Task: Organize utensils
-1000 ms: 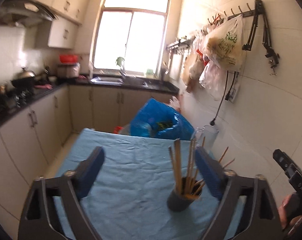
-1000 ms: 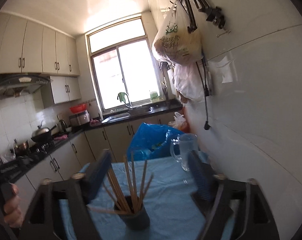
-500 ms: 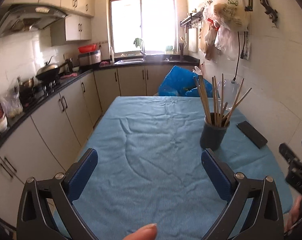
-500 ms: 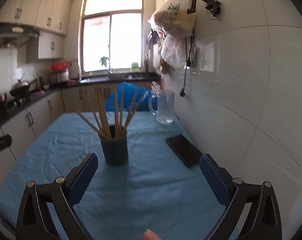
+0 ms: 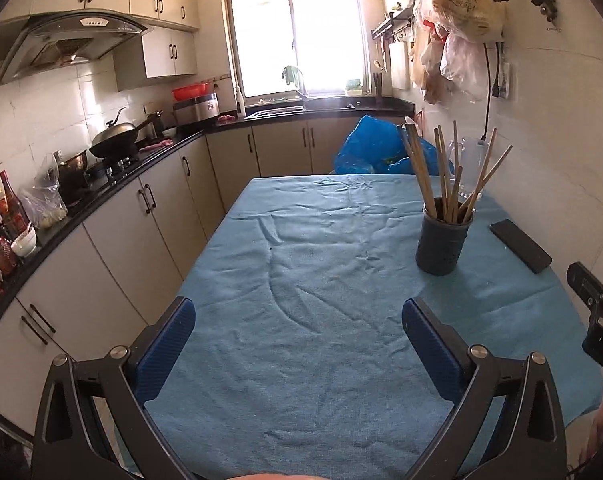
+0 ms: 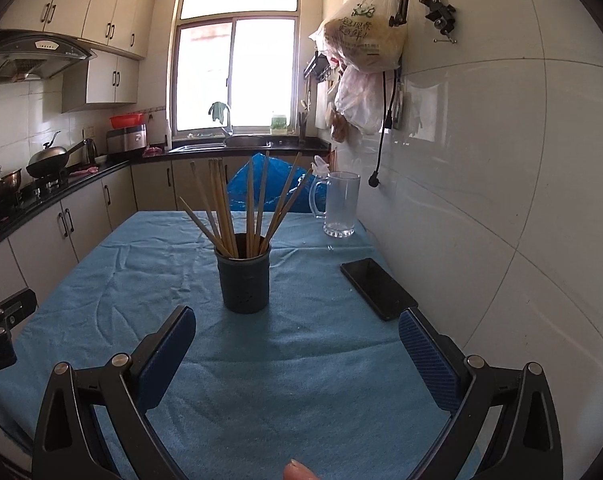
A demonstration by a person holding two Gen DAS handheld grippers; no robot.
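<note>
I'm seeing the table's blue cloth (image 6: 301, 360) carrying a dark cup (image 6: 244, 282) mid-table, a phone (image 6: 377, 288) and a glass mug (image 6: 339, 210) lying along its right edge.

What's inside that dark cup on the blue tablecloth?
Wooden chopsticks stand fanned out in the dark cup. Its wall hides their lower ends and the bottom.

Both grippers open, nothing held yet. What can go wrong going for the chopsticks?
1. The chopsticks splay outward in the dark cup; closing on one may drag its neighbours or tip the cup.
2. The phone lies right of the cup, near the right gripper; a wide approach might knock it.
3. The glass mug stands just behind; overshooting could hit it.
</note>
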